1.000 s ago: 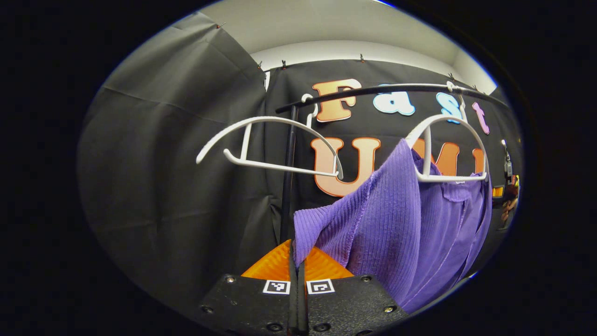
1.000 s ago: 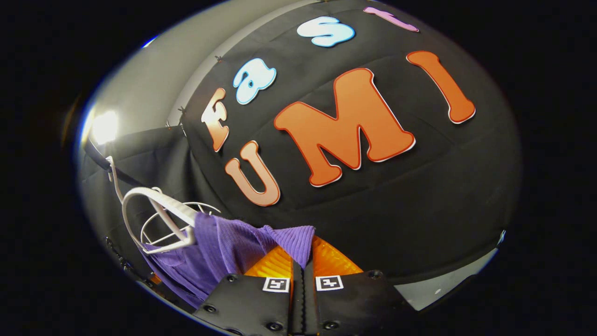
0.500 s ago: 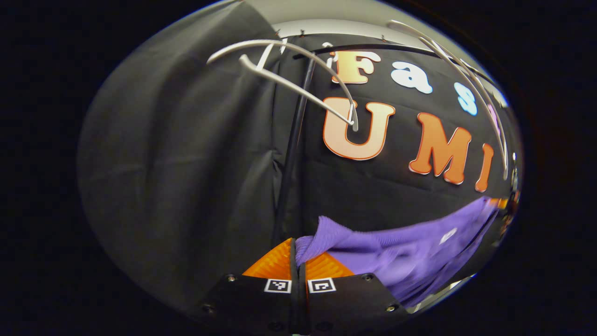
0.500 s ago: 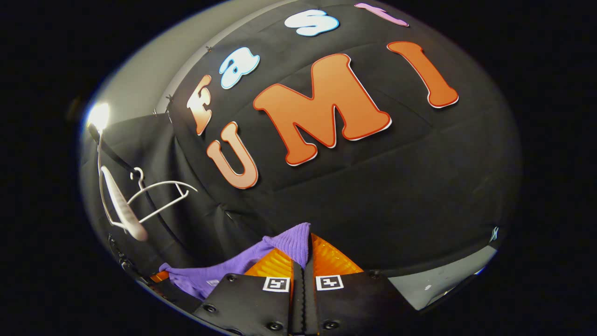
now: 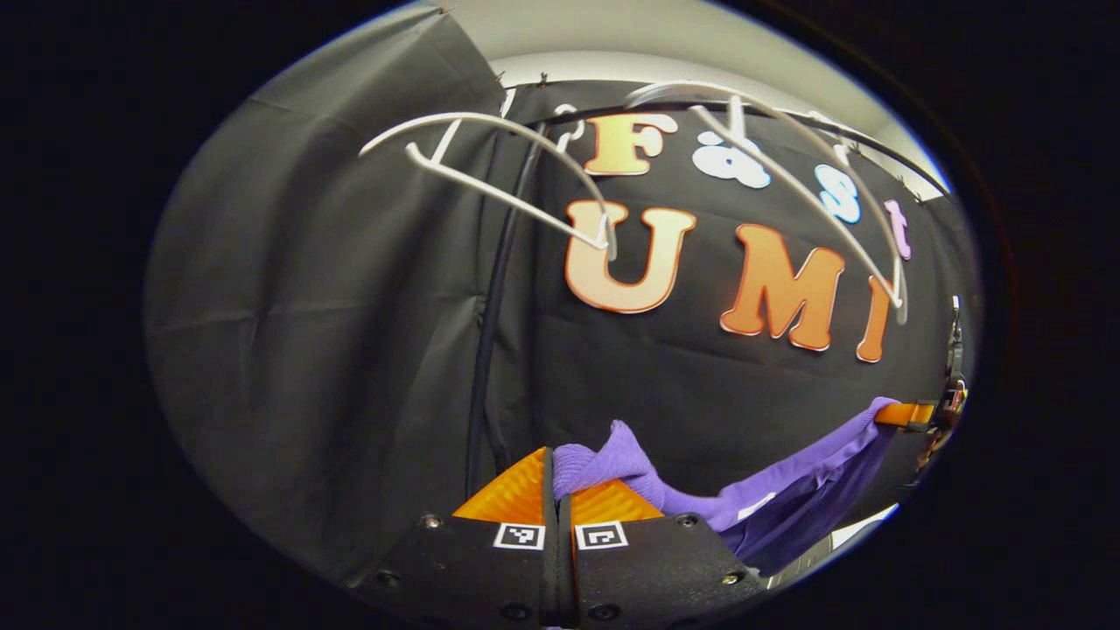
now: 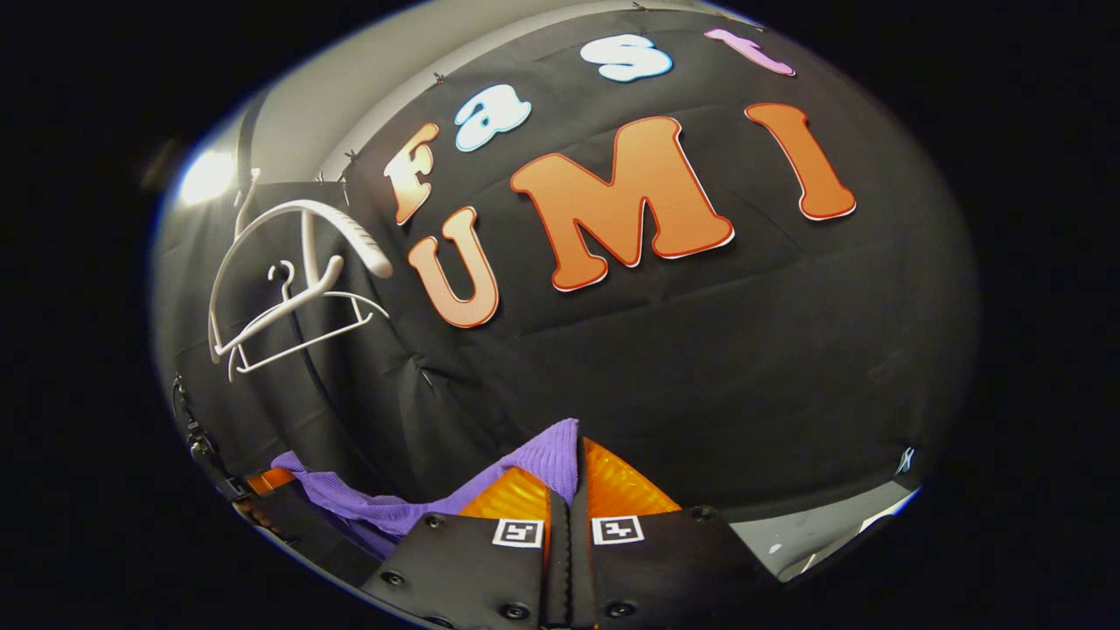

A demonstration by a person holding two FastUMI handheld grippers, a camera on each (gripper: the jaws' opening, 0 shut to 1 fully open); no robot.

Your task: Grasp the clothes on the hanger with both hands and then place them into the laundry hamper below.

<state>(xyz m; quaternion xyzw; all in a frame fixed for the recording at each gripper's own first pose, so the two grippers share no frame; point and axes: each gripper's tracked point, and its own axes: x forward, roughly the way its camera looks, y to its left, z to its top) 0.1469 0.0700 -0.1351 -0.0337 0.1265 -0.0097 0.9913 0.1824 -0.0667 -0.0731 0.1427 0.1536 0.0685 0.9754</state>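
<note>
Pulled free of its white hanger at upper frame a second ago, the purple garment now sags low between the left gripper and right gripper, both jaws clamped tight on its corners, ready for the hamper.

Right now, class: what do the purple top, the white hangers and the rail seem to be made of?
Purple top: looks like ribbed knit, soft and matt; fine ribs show and it sags between the grippers. White hangers: probably moulded plastic, smooth with a slight sheen. Rail: a thin, dark, smooth tube, likely painted metal, though this is uncertain.
</note>
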